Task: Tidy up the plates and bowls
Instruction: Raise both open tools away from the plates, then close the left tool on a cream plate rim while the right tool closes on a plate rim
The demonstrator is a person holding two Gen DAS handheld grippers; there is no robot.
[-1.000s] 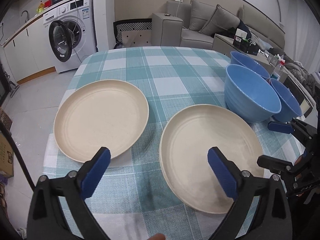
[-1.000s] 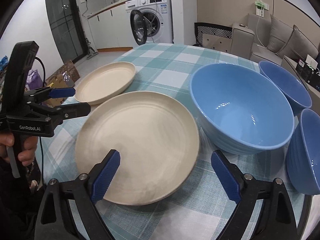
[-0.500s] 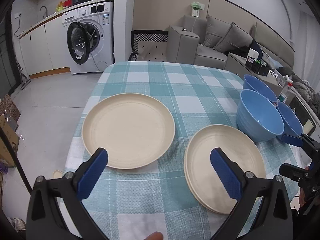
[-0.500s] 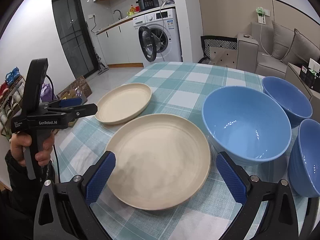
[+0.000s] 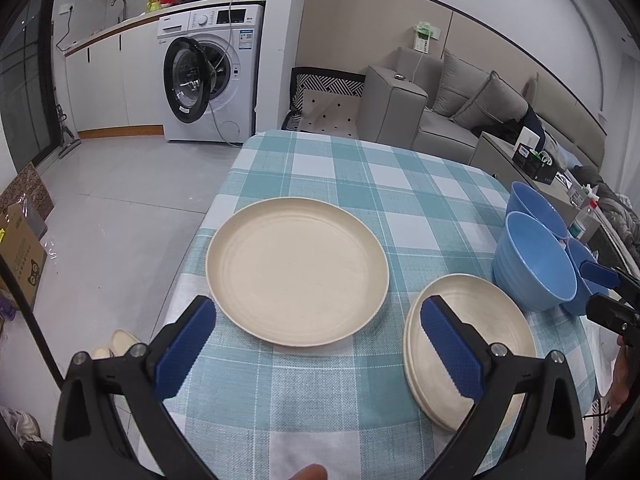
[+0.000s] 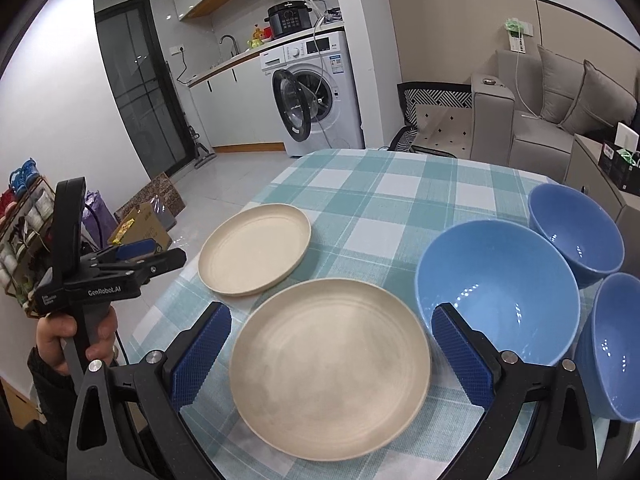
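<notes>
Two cream plates lie on the checked tablecloth: the left plate (image 5: pixel 298 272) (image 6: pixel 254 248) and the near right plate (image 5: pixel 484 340) (image 6: pixel 332 366), which looks like a stack of two in the left wrist view. Three blue bowls stand at the right: a large one (image 6: pixel 498 288) (image 5: pixel 534 268), a far one (image 6: pixel 574 232) and a near one (image 6: pixel 612 344). My left gripper (image 5: pixel 318 348) is open and empty above the table's near edge. My right gripper (image 6: pixel 332 364) is open and empty, held above the near plate.
The table (image 5: pixel 360 172) ends at the left with floor below. A washing machine (image 5: pixel 208 80) with open door stands behind, a grey sofa (image 5: pixel 472 112) at back right. Cardboard boxes (image 5: pixel 20 240) sit on the floor at left.
Both grippers have pulled back and risen away from the table. The plates and bowls look smaller and have not moved. Both grippers stay open.
</notes>
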